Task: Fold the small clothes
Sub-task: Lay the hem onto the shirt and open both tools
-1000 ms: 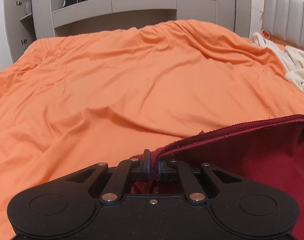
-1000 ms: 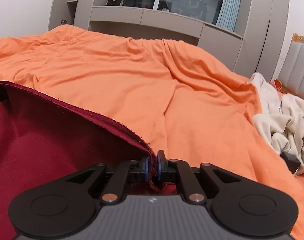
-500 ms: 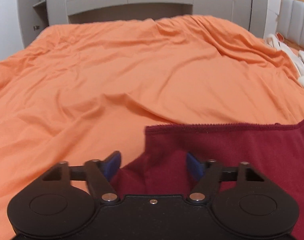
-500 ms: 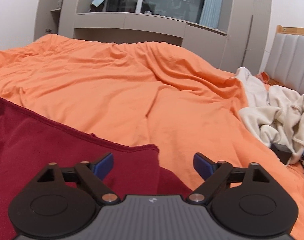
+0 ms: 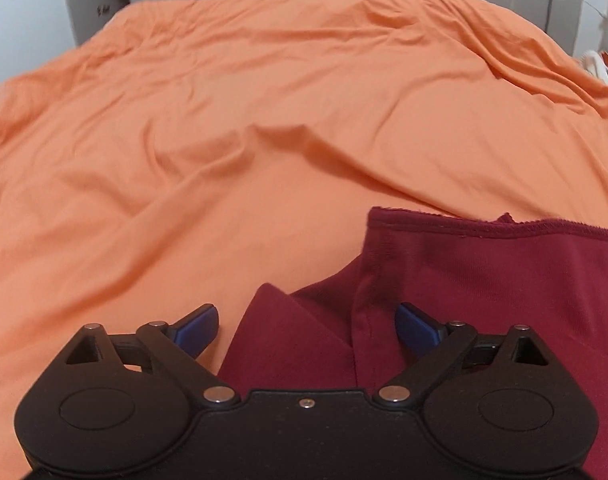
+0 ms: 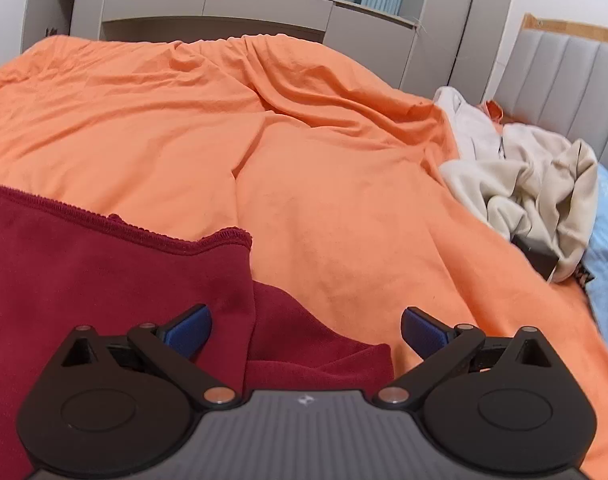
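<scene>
A dark red garment lies flat on the orange bedcover, its stitched hem at the far side. My left gripper hovers over the garment's left corner, jaws still opening wide, blue pads clear of the cloth. In the right wrist view the same dark red garment fills the lower left. My right gripper stands over its right corner, jaws opening too; cloth lies under the gap but neither pad presses it.
A heap of cream clothes and a light blue cloth lie by the grey padded headboard. Grey cabinets stand beyond the bed. The orange bedcover stretches wide and wrinkled ahead.
Both grippers let go of the red garment's hem and opened wide. The hem dropped flat onto the bedcover. Both cameras tipped further down and moved slightly.
</scene>
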`<state>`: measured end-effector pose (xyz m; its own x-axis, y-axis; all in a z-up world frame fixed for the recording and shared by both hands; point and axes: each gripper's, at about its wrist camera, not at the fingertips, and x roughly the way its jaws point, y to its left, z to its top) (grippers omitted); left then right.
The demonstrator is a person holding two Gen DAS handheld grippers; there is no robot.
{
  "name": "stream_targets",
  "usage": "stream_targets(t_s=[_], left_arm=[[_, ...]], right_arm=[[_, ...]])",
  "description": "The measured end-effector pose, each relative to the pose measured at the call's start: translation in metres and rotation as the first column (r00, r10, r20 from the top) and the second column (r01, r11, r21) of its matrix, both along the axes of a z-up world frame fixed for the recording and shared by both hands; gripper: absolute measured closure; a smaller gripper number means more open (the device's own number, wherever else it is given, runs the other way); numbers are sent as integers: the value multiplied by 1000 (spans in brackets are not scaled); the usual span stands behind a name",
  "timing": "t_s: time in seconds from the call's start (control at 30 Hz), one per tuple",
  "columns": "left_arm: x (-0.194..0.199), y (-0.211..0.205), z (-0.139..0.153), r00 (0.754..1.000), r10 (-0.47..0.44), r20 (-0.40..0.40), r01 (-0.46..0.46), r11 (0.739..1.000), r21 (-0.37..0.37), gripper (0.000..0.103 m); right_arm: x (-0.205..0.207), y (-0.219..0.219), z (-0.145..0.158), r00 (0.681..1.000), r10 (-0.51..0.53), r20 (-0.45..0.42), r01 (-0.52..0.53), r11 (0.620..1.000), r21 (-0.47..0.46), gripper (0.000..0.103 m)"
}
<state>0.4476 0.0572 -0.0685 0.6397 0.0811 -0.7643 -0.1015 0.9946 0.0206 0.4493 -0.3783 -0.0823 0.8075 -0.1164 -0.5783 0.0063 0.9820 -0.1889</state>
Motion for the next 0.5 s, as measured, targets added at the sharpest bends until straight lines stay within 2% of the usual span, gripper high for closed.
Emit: stream_targets(t_s=[0.17, 0.3, 0.5], left_arm=[[-4, 10, 4, 999, 32, -3, -33, 998, -61, 6], [-19, 3, 21, 999, 19, 38, -17, 999, -47, 5], [-49, -12, 51, 993, -14, 115, 19, 999, -41, 1]], right_arm=[[-5, -2, 9, 1000, 1, 22, -1, 1000, 0, 0], [-19, -2, 26, 998, 12, 54, -13, 1000, 14, 0], [-59, -1, 57, 990, 30, 137, -45, 993, 109, 0]])
